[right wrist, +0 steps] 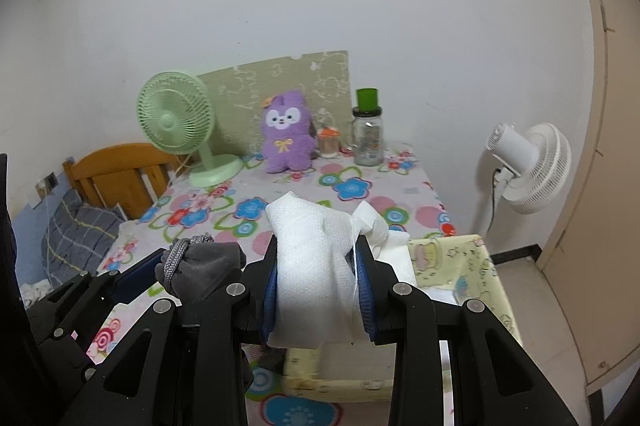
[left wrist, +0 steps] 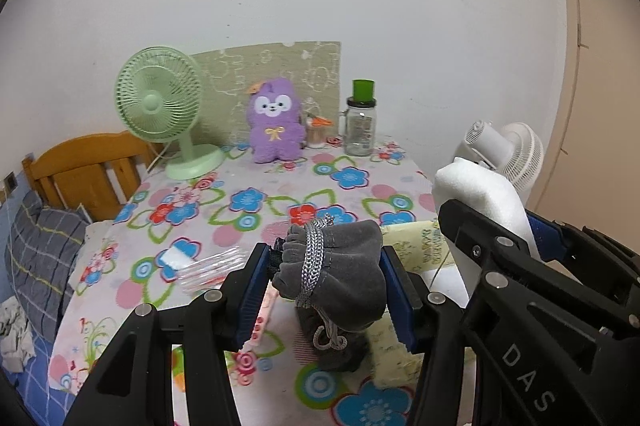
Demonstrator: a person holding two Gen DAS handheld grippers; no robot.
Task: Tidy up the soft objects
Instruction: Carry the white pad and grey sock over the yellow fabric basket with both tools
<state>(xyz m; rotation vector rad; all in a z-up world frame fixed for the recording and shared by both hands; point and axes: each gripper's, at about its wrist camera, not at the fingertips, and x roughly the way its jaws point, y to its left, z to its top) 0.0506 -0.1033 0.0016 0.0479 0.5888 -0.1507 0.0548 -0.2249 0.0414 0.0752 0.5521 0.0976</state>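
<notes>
Left claw (left wrist: 326, 280) clenched on the grey pouch (left wrist: 340, 274), right claw (right wrist: 320, 290) on the white foam wrap (right wrist: 316, 262) — carry both level over the yellow box (right wrist: 476, 266), then lower before letting go.

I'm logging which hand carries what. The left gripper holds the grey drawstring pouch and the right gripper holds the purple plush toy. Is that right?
Not quite. The left gripper does hold the grey drawstring pouch, but the right gripper holds a white foam wrap, as the right wrist view shows. The purple plush toy sits untouched at the back of the table, against the wall.
</notes>
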